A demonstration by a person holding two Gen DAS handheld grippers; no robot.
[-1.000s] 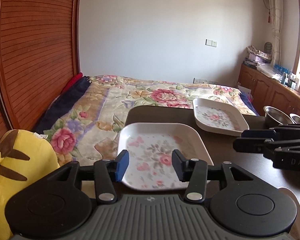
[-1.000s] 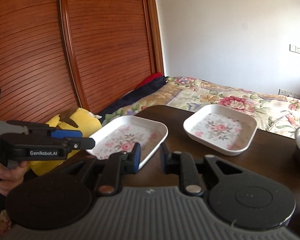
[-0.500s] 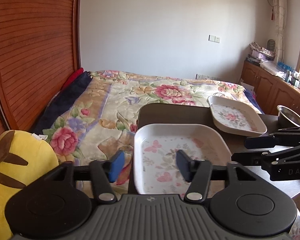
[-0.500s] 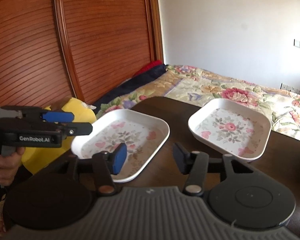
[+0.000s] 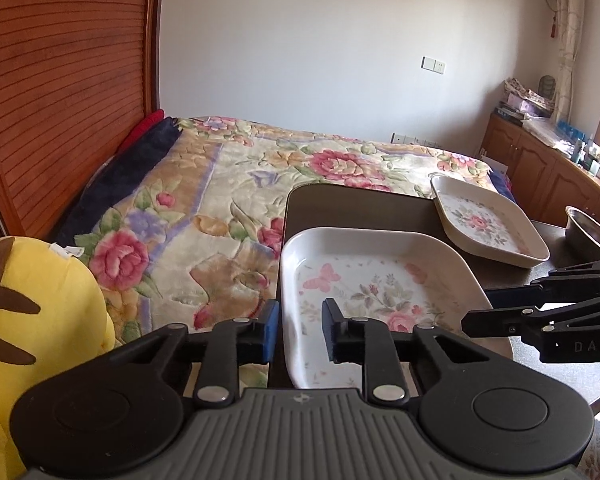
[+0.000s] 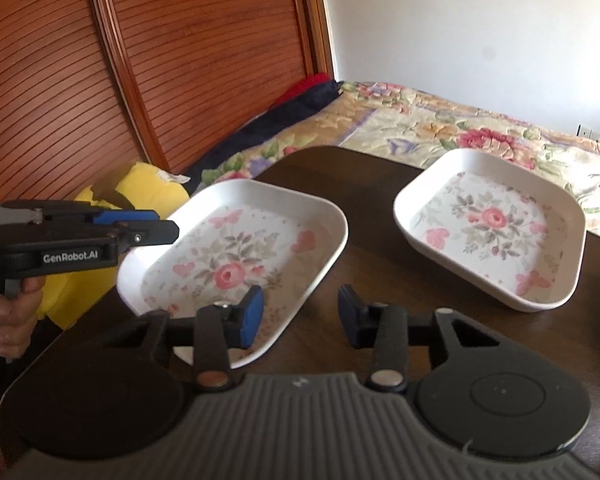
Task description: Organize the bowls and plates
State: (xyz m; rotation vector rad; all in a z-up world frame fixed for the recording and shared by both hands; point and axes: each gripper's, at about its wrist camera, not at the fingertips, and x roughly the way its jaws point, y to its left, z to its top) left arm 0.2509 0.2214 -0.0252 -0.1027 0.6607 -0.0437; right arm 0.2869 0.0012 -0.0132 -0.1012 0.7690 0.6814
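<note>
White floral plates sit on a dark table (image 6: 380,280): the near plate (image 6: 240,256) left of centre in the right wrist view, the far plate (image 6: 492,224) at right, well apart. The left gripper (image 5: 298,330) straddles the near plate's left rim, jaws closing, pads not yet pressing. The right gripper (image 6: 300,314) straddles that plate's other rim, jaws also closing, no grasp yet. A steel bowl (image 5: 588,232) shows at the left view's right edge. A yellow plush (image 5: 28,320) lies lower left.
</note>
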